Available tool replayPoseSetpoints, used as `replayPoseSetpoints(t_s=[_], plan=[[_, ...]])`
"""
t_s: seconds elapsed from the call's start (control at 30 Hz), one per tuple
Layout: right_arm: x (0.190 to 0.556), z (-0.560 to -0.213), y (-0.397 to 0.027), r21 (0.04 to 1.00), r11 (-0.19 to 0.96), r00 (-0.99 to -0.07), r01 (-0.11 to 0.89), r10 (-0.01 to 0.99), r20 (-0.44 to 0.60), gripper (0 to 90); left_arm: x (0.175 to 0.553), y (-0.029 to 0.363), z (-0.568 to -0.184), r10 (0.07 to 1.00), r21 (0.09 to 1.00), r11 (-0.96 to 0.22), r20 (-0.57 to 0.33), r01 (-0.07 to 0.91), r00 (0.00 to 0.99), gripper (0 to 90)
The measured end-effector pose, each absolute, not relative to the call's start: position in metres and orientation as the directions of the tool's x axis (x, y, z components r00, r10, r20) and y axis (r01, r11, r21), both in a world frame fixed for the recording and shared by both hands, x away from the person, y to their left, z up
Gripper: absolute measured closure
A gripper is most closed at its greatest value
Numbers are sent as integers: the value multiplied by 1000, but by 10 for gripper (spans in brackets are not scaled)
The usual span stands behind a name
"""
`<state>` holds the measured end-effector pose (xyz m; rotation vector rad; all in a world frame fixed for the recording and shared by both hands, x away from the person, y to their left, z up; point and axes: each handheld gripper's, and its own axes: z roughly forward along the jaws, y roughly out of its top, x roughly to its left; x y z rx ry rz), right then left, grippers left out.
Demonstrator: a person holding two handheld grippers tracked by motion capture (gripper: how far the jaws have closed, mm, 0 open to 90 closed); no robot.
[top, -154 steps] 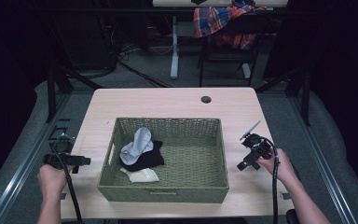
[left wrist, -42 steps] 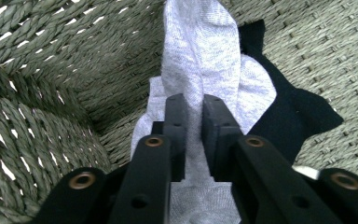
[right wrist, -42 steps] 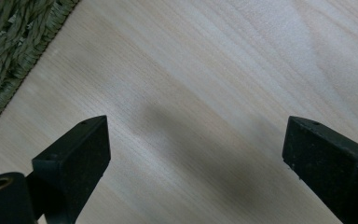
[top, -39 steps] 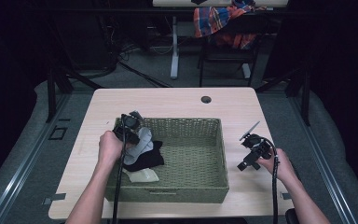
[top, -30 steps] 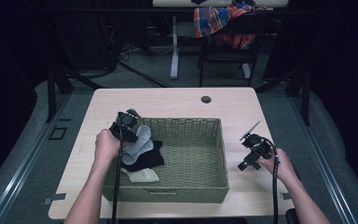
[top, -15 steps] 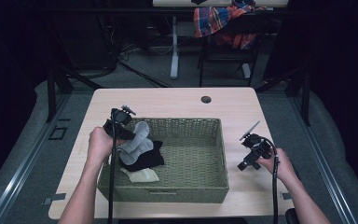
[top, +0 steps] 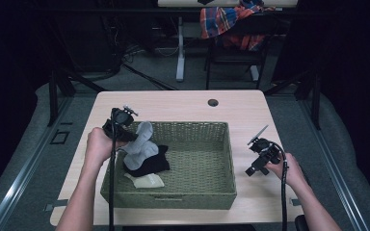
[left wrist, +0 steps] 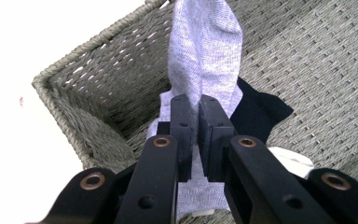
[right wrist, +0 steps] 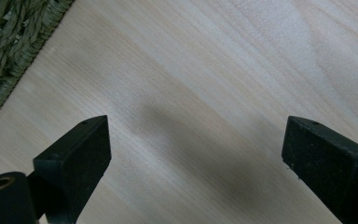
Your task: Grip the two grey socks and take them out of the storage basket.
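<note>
The grey sock hangs over the near-left corner of the basket, clenched in your left tongs, seemingly to lift it off the black sock. Your right tongs rest released above the bench, beside the basket.

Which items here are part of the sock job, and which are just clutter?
In play:
left gripper, shut on grey sock
black sock
white sock
wicker basket

Lying about:
right gripper, open over bare table
plaid cloth behind
</note>
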<state>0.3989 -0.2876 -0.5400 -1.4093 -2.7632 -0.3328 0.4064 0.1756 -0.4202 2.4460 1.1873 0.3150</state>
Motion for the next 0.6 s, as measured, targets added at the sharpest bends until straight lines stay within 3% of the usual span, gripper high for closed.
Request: replayPoseSetpoints(t_s=[0.07,0.6], plan=[[403,-535,-289,117,626,-636,771,766,93,78,405,175,-418,789,454,-558,32,694,614,856],[402,-538,-289,138,604,-618,785,780,99,78,397,182,-398,797,495,-550,68,673,601,856]])
